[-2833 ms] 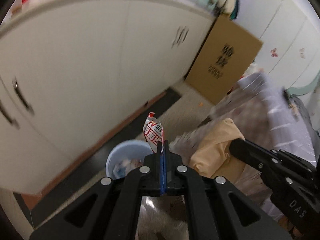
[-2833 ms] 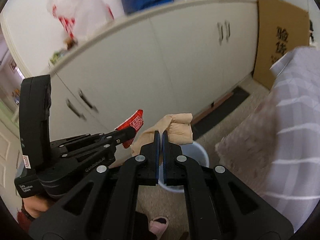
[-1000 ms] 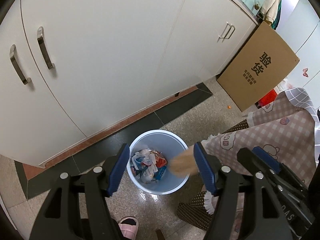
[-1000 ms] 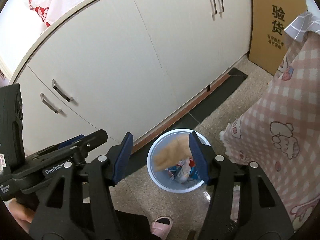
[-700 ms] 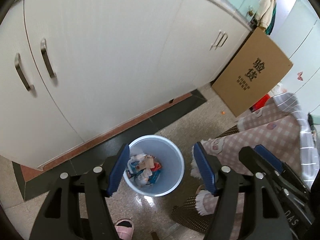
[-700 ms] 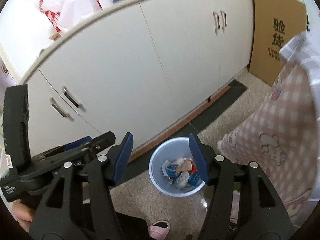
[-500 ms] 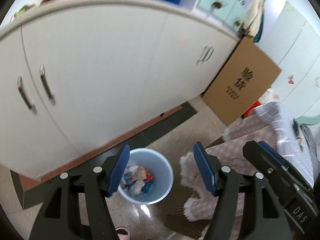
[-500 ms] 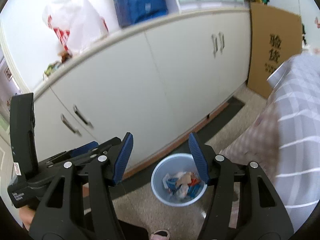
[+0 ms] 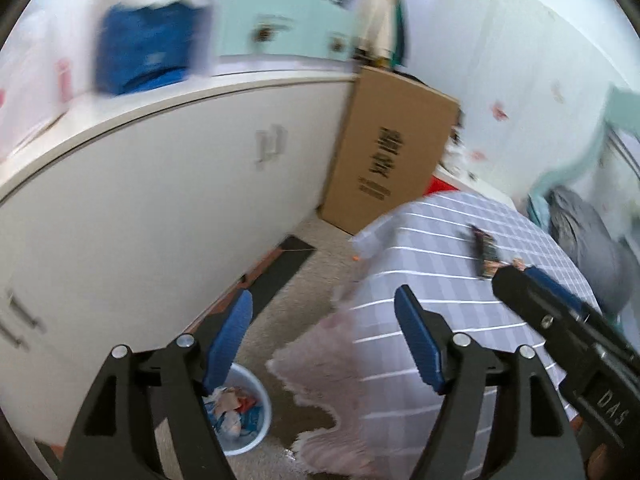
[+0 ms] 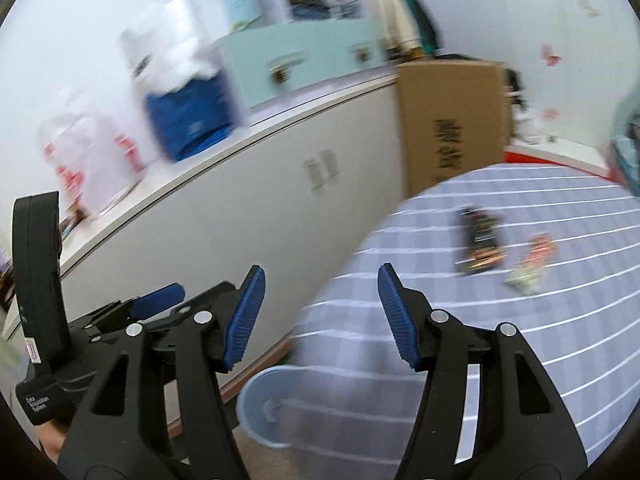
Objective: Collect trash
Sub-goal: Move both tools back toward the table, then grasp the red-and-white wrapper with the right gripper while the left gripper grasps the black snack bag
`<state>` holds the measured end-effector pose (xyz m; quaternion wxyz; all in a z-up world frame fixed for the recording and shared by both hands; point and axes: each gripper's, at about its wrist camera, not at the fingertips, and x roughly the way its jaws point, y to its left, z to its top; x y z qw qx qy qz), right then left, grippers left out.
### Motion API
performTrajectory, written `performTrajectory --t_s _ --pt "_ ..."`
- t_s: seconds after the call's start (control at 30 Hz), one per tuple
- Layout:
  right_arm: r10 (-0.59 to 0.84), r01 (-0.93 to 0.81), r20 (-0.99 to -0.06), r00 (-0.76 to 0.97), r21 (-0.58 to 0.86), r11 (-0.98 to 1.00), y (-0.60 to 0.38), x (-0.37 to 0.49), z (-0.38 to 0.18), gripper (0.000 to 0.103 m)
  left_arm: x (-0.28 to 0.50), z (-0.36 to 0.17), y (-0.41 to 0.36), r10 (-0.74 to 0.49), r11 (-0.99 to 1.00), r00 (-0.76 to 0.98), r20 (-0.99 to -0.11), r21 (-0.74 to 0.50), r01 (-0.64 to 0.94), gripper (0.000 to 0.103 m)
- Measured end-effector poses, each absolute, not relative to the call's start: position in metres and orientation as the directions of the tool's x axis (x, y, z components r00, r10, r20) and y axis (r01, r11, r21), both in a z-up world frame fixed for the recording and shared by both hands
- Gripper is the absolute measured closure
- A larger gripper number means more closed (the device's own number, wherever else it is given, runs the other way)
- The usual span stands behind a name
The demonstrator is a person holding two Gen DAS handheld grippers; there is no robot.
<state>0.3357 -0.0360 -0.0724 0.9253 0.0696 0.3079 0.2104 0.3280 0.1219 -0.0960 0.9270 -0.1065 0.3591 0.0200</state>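
Now both claws are empty: the wrapper and the tan wad you carried a moment ago lie in the bin [image 9: 240, 412], which sits on the floor beside the bed [image 10: 500, 320]. Your left claw [image 9: 322, 344] has its pads spread and is opening wider, with nothing between them. Your right claw [image 10: 320, 312] is likewise spread and holds nothing. Both views have swung up from the bin toward the bed, so the drop is done and a fresh pick is due. Two pieces of trash remain on the bed, well apart from the bin: a dark wrapper [image 10: 480, 240] and, just beside it, a pale wrapper [image 10: 532, 264]. Blur hides their detail.
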Motion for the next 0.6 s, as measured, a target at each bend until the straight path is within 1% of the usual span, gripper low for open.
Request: performTrajectory --t_s 0.13,0.27,0.47,0.6 --pt "0.326 -0.229 -0.552 0.767 0.238 0.944 -0.102 0.357 -0.074 0.044 0.369 -0.098 0.058 -0.115 0.987 0.71 -0.695 -0.159 0.005 0.03" --pt "0.266 -0.141 -0.582 0.768 0.251 0.958 -0.152 0.377 -0.087 0.044 0.403 -0.108 0.012 -0.118 0.992 0.684 -0.72 -0.115 0.05 0.03" --pt "0.24 -0.057 -0.624 0.744 0.298 0.953 -0.204 0.398 -0.109 0.044 0.441 -0.122 -0.032 -0.14 0.99 0.657 -0.741 -0.102 0.096 0.03" --pt "0.244 -0.021 -0.648 0.722 0.332 0.943 -0.218 0.408 -0.121 0.043 0.46 -0.135 -0.049 -0.136 0.991 0.631 -0.764 -0.092 0.101 0.03"
